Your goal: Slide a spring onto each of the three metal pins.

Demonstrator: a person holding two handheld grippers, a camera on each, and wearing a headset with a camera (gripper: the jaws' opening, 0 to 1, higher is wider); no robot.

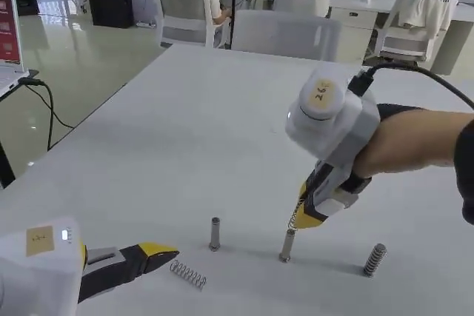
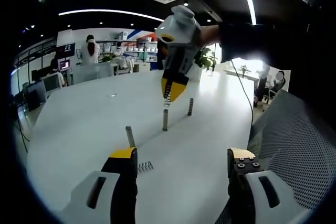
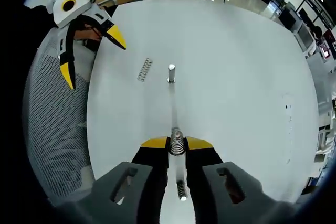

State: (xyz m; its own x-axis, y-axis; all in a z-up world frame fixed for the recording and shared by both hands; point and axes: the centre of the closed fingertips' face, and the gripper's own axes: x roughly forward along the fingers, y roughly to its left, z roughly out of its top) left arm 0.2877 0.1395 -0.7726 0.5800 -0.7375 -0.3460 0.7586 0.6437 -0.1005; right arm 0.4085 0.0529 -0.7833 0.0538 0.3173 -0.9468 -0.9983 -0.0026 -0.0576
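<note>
Right gripper view has the right gripper (image 3: 177, 141) pinched almost closed on a spring (image 3: 177, 148), with the coil poking out past the tips. In the head view the middle pin (image 1: 286, 246) stands upright straight below those tips. The spring hangs nearly in line with it, bottom end right at the pin top, can't tell if it's actually on. So I'd say lower it straight down. Left gripper (image 2: 182, 154) is wide open and empty, off to the side by a loose spring (image 1: 187, 273).
</note>
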